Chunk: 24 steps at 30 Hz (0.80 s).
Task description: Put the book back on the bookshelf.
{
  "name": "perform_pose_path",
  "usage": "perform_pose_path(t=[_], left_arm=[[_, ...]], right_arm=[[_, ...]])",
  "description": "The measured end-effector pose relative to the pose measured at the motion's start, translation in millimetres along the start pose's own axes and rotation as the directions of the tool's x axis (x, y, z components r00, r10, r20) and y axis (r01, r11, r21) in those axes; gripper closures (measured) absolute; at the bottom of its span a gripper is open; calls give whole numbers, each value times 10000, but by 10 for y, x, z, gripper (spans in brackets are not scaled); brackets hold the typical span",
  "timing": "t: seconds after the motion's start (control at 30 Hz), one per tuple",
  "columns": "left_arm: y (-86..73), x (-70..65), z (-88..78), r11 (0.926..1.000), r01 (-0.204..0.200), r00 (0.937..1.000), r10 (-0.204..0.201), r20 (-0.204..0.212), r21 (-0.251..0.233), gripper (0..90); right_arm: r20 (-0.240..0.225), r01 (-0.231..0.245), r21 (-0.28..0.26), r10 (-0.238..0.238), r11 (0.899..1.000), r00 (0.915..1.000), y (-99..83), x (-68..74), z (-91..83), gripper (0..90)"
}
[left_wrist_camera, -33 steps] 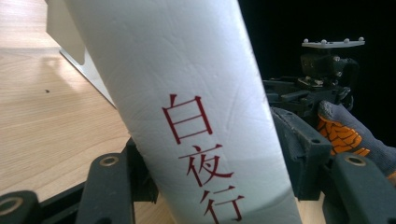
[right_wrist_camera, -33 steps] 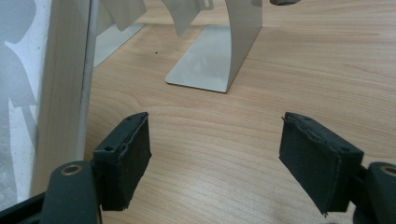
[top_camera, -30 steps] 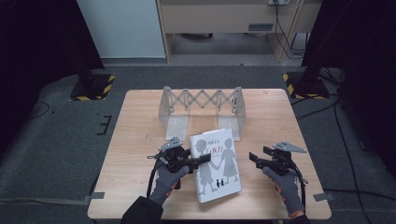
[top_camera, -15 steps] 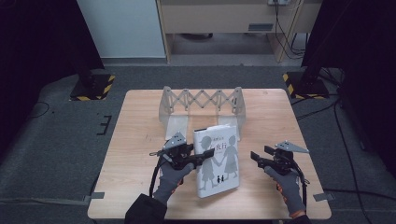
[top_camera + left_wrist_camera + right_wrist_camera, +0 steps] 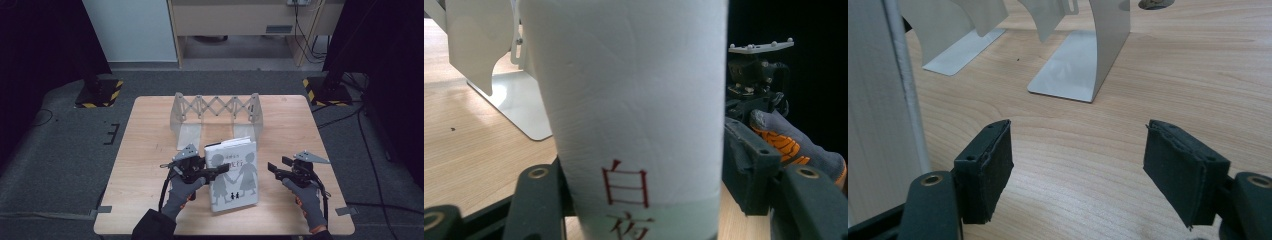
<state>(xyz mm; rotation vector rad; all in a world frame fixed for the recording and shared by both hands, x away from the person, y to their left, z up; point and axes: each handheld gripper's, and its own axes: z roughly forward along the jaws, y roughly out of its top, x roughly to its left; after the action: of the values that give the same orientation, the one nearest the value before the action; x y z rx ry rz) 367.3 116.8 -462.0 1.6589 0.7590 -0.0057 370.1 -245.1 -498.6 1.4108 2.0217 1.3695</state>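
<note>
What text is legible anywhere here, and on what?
"白夜" in red, running down the spine of the white book, as seen in the left gripper view; the second character is cut off at the frame edge.
Book cover title in the high view: red characters, too small to read.

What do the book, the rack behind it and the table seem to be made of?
Book: paper, with a matte white jacket that shows faint creases and printed red characters on the spine. Rack: probably thin sheet metal with a dull silver-grey finish, judging by its flat bent feet and scissor links, though plastic is possible. Table: wood or wood laminate, light, with visible grain.
</note>
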Motion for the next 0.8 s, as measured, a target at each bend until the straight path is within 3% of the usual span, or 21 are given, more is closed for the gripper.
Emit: perform_pose_path(t=[0.13, 0.37, 0.4, 0.47, 0.63, 0.8], left_arm=[[10, -25, -5, 9998, -156, 9998, 157, 87, -91, 458], [72, -118, 13, 9985, -535, 9985, 537, -140, 109, 466], [104, -162, 23, 9967, -815, 9960, 817, -353, 60, 466], [125, -182, 28, 9954, -959, 9942, 960, -494, 46, 468], [182, -224, 33, 9878, -1544, 9807, 1507, -1248, -210, 477], [134, -176, -31, 9892, -1431, 9851, 1394, -1005, -303, 476]], right_arm=[[6, 62, 33, -62, 10000, 10000, -3, 3, 3, 277], [52, 17, 49, -18, 10000, 10000, -1, -8, -4, 277], [60, -27, 27, 27, 10000, 10000, 1, -12, -8, 277], [80, -16, -18, 16, 10000, 10000, 3, -16, -9, 277], [150, 0, -60, 1, 10000, 9999, 5, -30, -20, 277], [322, -27, -234, 34, 9997, 9995, 8, -47, -38, 271]])
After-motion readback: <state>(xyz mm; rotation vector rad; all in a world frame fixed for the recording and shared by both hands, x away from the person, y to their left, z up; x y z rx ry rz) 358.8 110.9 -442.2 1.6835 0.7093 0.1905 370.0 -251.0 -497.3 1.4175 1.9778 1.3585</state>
